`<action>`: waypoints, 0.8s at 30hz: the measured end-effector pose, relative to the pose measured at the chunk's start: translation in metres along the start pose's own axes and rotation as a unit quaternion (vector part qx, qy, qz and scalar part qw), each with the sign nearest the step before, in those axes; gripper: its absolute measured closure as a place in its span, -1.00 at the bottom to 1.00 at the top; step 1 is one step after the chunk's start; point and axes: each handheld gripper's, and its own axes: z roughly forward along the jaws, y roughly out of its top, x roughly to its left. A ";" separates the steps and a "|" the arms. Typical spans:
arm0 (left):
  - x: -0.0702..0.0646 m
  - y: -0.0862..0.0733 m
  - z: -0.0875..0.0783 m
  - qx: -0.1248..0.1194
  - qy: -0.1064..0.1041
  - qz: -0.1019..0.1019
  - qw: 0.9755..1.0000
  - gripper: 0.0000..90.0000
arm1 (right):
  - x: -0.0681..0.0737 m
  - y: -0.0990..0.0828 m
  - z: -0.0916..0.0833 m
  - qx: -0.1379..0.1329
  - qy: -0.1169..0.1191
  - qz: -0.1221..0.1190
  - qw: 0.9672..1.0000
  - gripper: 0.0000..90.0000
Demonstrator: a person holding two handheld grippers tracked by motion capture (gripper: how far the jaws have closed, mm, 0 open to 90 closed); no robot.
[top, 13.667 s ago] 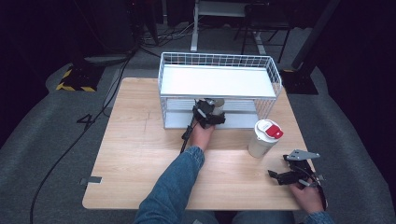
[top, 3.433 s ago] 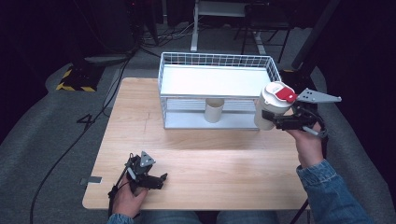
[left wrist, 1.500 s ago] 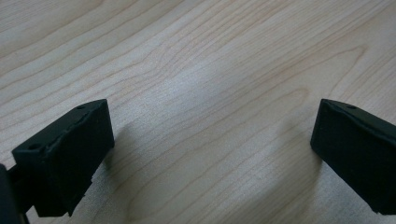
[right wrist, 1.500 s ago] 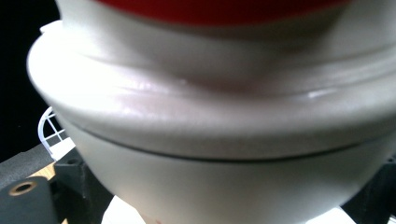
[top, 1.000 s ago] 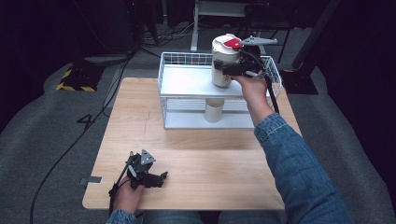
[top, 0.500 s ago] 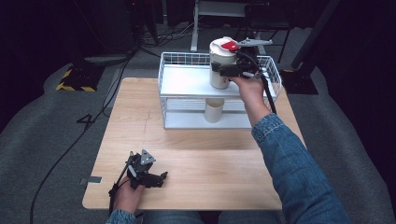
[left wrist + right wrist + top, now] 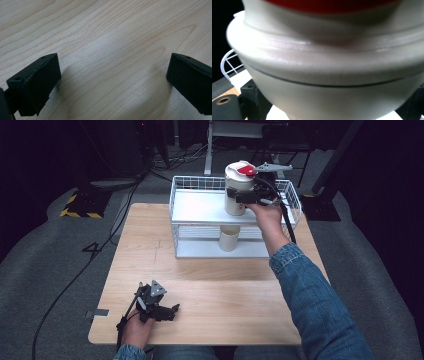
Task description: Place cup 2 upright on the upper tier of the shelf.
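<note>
The right gripper [image 7: 239, 196] pinches the cream jar [image 7: 237, 190] upright over the top shelf of the white rack [image 7: 200, 207]; the left gripper [image 7: 165, 310] rests spread wide on the table [image 7: 225, 295].

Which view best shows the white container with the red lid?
The high view: the white container appears whole, held by the right gripper above the wire rack. The right gripper view catches its rim and side very close and blurred. The left gripper view faces the table.

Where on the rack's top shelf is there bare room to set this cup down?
The top shelf is bare left of the cup held in the right gripper. The lower tier is tighter around the small beige cup.
</note>
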 end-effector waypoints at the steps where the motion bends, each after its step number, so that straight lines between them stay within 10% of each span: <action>1: 0.000 0.000 0.000 0.000 0.000 0.000 1.000 -1.00 | 0.000 0.000 0.000 0.000 -0.001 -0.003 1.000 -0.80; 24: 0.000 0.000 0.000 0.000 0.000 0.000 1.000 -1.00 | 0.001 -0.002 -0.013 -0.014 -0.004 -0.004 1.000 -1.00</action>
